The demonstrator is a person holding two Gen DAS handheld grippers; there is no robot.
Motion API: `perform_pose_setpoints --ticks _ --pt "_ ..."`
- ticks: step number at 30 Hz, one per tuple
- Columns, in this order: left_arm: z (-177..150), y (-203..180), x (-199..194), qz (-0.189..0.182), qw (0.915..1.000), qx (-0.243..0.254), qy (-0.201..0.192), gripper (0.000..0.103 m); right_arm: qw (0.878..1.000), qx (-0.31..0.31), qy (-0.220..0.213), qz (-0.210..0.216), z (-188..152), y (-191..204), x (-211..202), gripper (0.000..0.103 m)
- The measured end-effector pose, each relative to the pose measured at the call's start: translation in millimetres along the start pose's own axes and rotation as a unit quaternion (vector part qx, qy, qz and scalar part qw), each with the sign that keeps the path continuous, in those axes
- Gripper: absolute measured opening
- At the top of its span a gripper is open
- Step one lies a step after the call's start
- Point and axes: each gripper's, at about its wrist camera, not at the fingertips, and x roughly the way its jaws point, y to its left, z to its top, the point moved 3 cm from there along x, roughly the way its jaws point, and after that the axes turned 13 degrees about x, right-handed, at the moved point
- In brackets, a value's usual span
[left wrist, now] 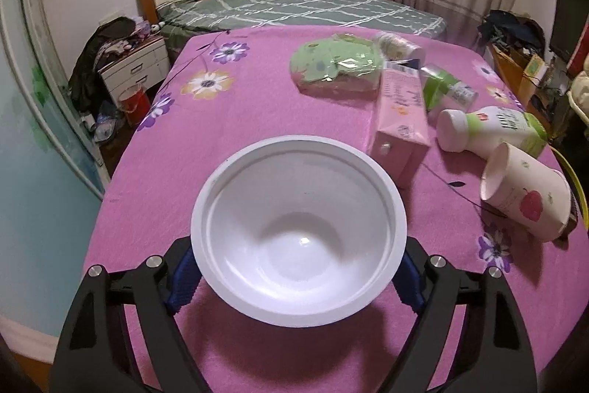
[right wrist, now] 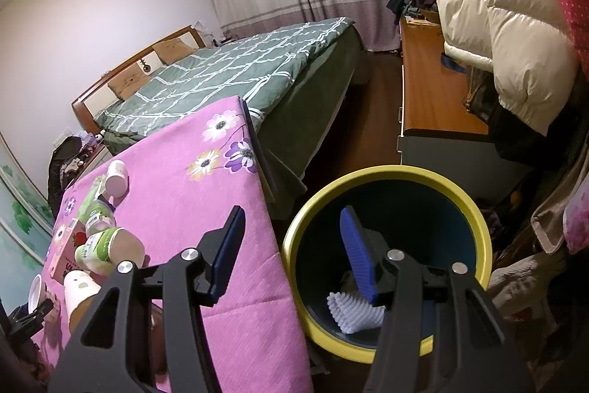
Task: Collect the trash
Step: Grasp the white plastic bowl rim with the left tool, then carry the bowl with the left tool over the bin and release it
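A white plastic bowl [left wrist: 298, 231] sits upright on the pink flowered tablecloth [left wrist: 176, 179]. My left gripper [left wrist: 296, 267] is shut on it, one blue pad against each side of its rim. To the right lies other trash: a pink carton [left wrist: 401, 113], a white bottle with a green label [left wrist: 489, 129], a paper cup with a red apple [left wrist: 526, 194], a clear bottle [left wrist: 445, 87] and a green packet [left wrist: 335, 69]. My right gripper [right wrist: 291, 212] hangs open with nothing between its fingers, over the table's edge and the yellow-rimmed bin [right wrist: 368, 172]. A crumpled white item [right wrist: 353, 313] lies inside the bin.
The bin stands on the floor just off the table's right edge [right wrist: 272, 209]. Beyond the table is a green-quilted bed [right wrist: 228, 69]. A wooden cabinet [right wrist: 430, 91] with a cream puffy jacket [right wrist: 515, 35] lines the right side. A nightstand [left wrist: 136, 65] and a red bucket [left wrist: 134, 102] stand far left.
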Motion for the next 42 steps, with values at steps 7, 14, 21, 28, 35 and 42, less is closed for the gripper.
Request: perform_pose_setpoints --ticks 7,14,21,28,35,42 --pt "14.1 -8.9 -29.7 -0.012 0.9994 0.01 -0.03 0.083 1.0 0.003 -0.001 0.003 -3.1 -3.0 -4.9 0.052" --pt "47.0 -43.6 -64.0 -0.052 0.9949 0.051 -0.069 0.083 1.0 0.007 -0.013 -0.003 -6.7 -11.8 -20.9 0.052" --pt "95.7 -121.8 -74.3 -0.135 0.9788 0.117 -0.1 0.083 0.999 0.009 -0.046 -0.024 -4.6 -30.8 -53.1 0.055" --pt "142.4 -231.2 -65.1 -0.221 0.9525 0.185 -0.1 0.083 0.996 0.006 -0.074 -0.049 -4.0 -52.1 -78.0 0.057" --pt "172.8 -341.0 -48.1 -0.278 0.9301 0.228 -0.074 0.083 0.994 0.019 -0.087 -0.068 -4.2 -84.2 -95.7 0.058" --pt "178.5 -429.3 -14.9 -0.296 0.9165 0.264 -0.051 0.084 0.992 0.037 -0.089 -0.082 -8.8 -113.5 -108.1 0.06"
